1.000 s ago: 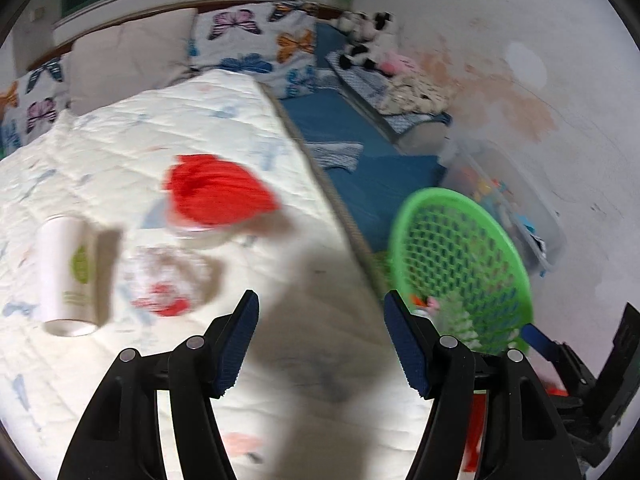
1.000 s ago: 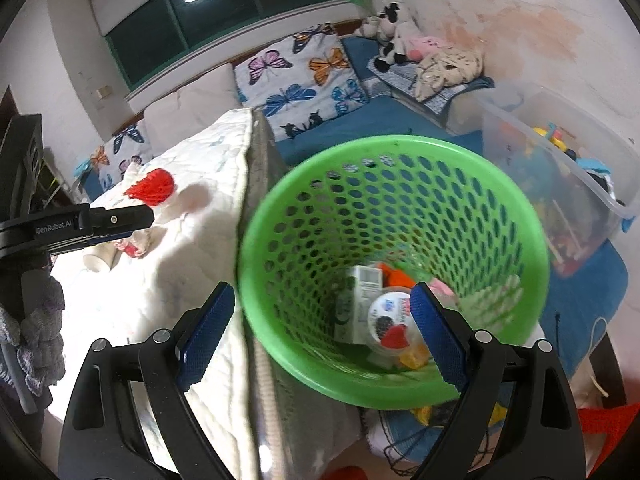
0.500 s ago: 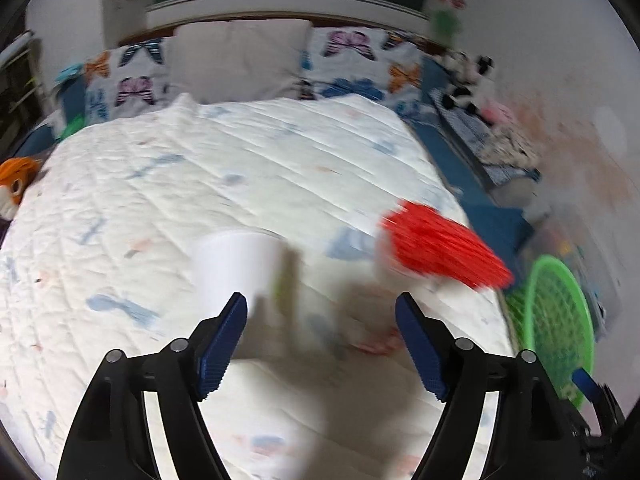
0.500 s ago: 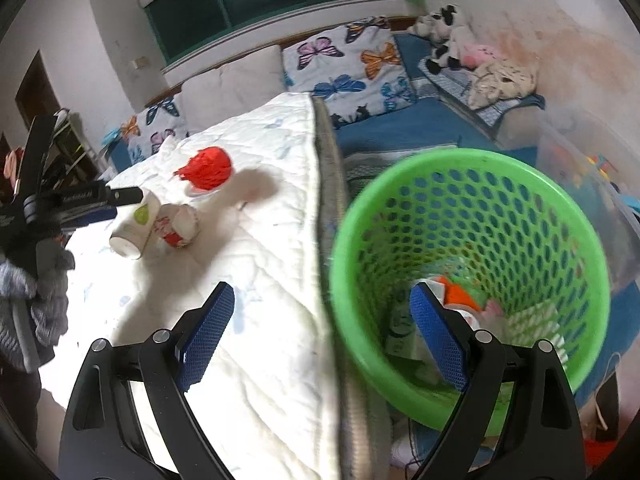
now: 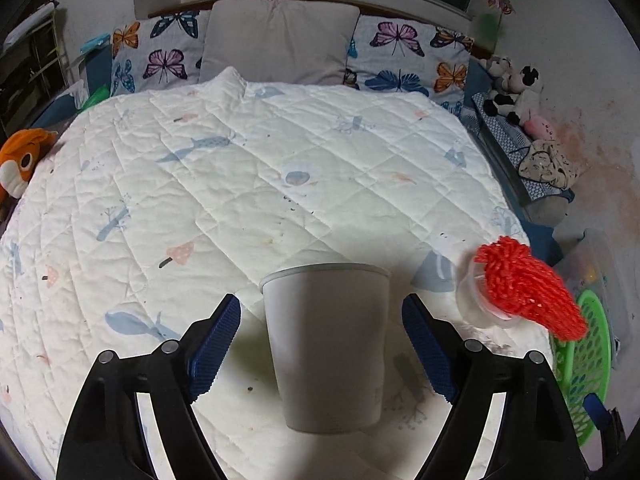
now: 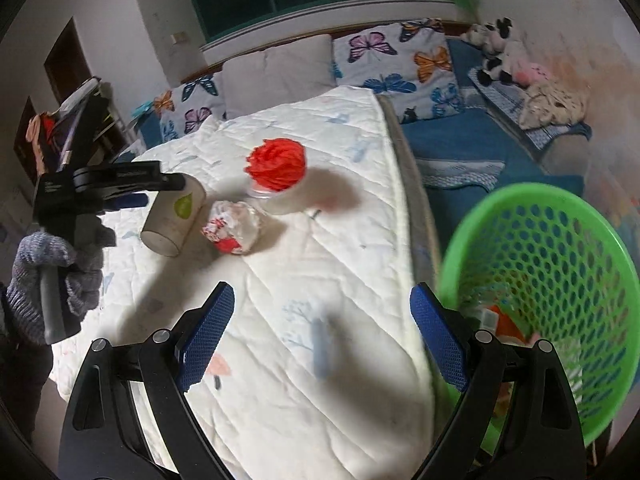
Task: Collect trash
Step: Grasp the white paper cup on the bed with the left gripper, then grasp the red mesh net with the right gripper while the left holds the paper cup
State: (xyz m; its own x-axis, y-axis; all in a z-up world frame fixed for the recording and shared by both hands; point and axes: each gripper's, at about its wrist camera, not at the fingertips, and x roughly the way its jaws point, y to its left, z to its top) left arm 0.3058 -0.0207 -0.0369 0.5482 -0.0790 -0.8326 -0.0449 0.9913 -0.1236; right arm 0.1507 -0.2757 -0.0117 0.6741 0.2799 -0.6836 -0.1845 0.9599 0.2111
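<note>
Our left gripper, jaws just widened, straddles the paper cup lying on the quilt without pressing it. Our right gripper hangs wide open and empty beside the green basket.

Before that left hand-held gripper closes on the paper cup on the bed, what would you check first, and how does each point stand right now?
1. Cup lies between the left hand-held gripper's jaws: ok.
2. Jaws wider than the cup, having just been opening, gaps on both sides: ok.
3. Pads pressing on the cup: not ok, not yet touching.
4. Crumpled wrapper and red pompom outside the jaws: ok, both lie to the side.
5. Basket has room for more: ok, trash only covers the bottom.
6. Right hand-held gripper free and out of the way: ok, open and empty over the quilt.
</note>
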